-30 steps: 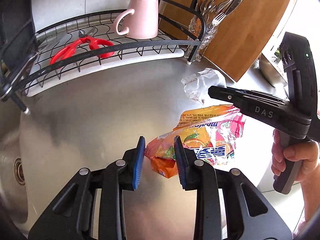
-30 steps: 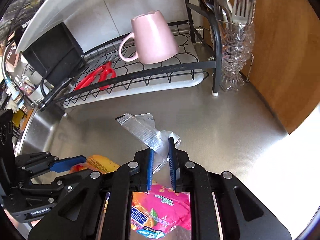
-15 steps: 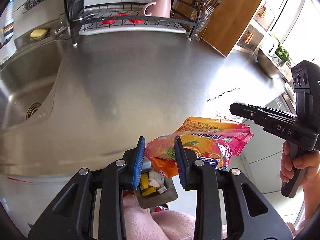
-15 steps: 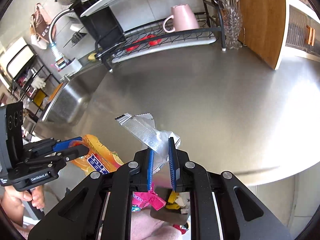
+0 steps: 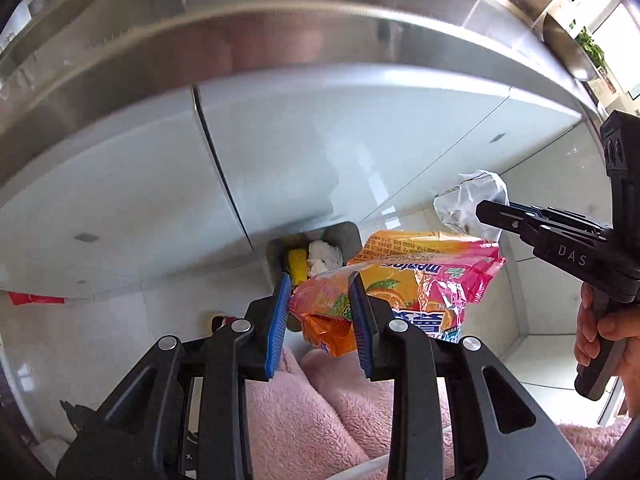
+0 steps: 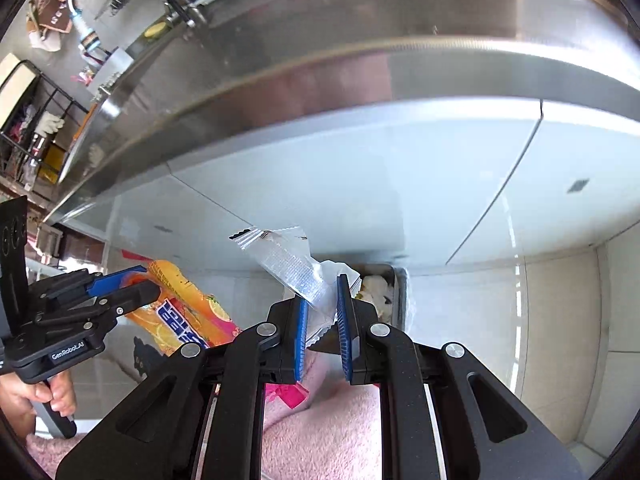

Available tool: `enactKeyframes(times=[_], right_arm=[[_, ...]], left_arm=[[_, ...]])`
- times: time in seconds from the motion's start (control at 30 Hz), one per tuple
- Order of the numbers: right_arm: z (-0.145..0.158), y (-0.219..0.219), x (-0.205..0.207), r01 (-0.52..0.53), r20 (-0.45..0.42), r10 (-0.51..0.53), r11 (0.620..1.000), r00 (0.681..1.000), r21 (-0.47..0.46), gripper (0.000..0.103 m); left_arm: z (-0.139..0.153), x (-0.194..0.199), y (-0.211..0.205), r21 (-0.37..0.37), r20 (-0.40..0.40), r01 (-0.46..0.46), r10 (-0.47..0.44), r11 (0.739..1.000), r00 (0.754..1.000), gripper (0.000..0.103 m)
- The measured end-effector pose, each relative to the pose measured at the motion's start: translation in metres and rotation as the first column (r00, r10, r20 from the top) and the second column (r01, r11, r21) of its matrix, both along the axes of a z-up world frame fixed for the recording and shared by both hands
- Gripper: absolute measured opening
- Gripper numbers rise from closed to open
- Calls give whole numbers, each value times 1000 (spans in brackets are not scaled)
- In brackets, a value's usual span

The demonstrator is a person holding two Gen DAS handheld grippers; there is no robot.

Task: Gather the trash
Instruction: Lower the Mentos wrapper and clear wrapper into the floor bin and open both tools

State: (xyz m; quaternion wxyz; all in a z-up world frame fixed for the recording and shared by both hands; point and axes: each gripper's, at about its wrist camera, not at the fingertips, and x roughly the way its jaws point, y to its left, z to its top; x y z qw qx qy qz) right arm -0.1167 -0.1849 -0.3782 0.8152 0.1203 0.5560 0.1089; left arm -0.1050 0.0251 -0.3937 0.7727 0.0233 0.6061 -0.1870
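My left gripper (image 5: 320, 304) is shut on an orange and pink candy bag (image 5: 404, 280), held in the air below the counter edge. It also shows in the right wrist view (image 6: 184, 308). My right gripper (image 6: 322, 300) is shut on a clear plastic wrapper (image 6: 288, 260), also seen in the left wrist view (image 5: 476, 200). A grey trash bin (image 5: 344, 236) with white and yellow waste stands on the floor under both grippers; its rim shows in the right wrist view (image 6: 400, 292).
The steel counter edge (image 5: 280, 32) runs across the top, with white cabinet doors (image 5: 120, 184) under it. Pink fleece clothing (image 5: 320, 420) fills the lower view. The floor is light tile (image 6: 560, 340).
Both grippers have come off the counter and dropped down in front of the cabinets, each with its trash. The bin on the floor is now nearer and in front of them.
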Motion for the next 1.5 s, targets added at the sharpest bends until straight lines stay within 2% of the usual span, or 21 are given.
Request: enactKeyframes(times=[0.13, 0.27, 0.47, 0.63, 0.77, 0.9, 1.1, 1.13, 1.17, 1.2, 1.27, 1.4, 1.47, 1.5], right_arm=[[-48, 8, 3, 30, -57, -33, 998, 998, -52, 15], [-104, 16, 12, 47, -114, -59, 993, 992, -109, 15], [-172, 23, 28, 96, -188, -117, 989, 975, -116, 15], [-205, 34, 41, 95, -216, -119, 988, 969, -118, 15], [-235, 40, 44, 90, -252, -121, 987, 960, -132, 15], [-257, 41, 53, 79, -278, -111, 989, 954, -123, 18], [-274, 36, 60, 73, -315, -113, 988, 942, -135, 19], [-274, 35, 61, 73, -319, -112, 989, 941, -129, 24], [-274, 35, 63, 71, -321, -110, 989, 941, -129, 38], [-272, 35, 63, 69, -319, -107, 989, 942, -127, 44], [-267, 34, 63, 65, -312, -105, 989, 944, -135, 47], [-259, 29, 65, 70, -301, -108, 989, 947, -132, 53], [-253, 25, 66, 71, -290, -110, 987, 951, -141, 67], [-249, 24, 66, 72, -284, -111, 987, 952, -145, 69]], left_arm=[[-48, 3, -1, 47, -47, 6, -4, 999, 999, 28], [-93, 6, -6, 128, -66, 17, -9, 992, 998, 28], [-151, 17, -9, 217, -79, -3, 21, 976, 997, 28], [-194, 22, -19, 228, -96, 19, 3, 973, 995, 28], [-218, 27, -24, 219, -128, 23, 6, 975, 992, 29], [-233, 29, -27, 186, -169, 26, 5, 982, 986, 32], [-235, 34, -25, 164, -172, 6, 22, 986, 985, 34], [-235, 34, -25, 163, -174, 5, 24, 987, 984, 37], [-234, 35, -25, 162, -174, 6, 23, 987, 984, 40], [-233, 35, -26, 157, -173, 8, 19, 988, 985, 42], [-231, 36, -27, 142, -170, 14, 11, 990, 985, 47], [-225, 37, -31, 138, -174, 21, 4, 990, 985, 65], [-216, 37, -32, 138, -163, 18, 5, 990, 987, 75], [-210, 36, -32, 136, -157, 15, 7, 991, 988, 81]])
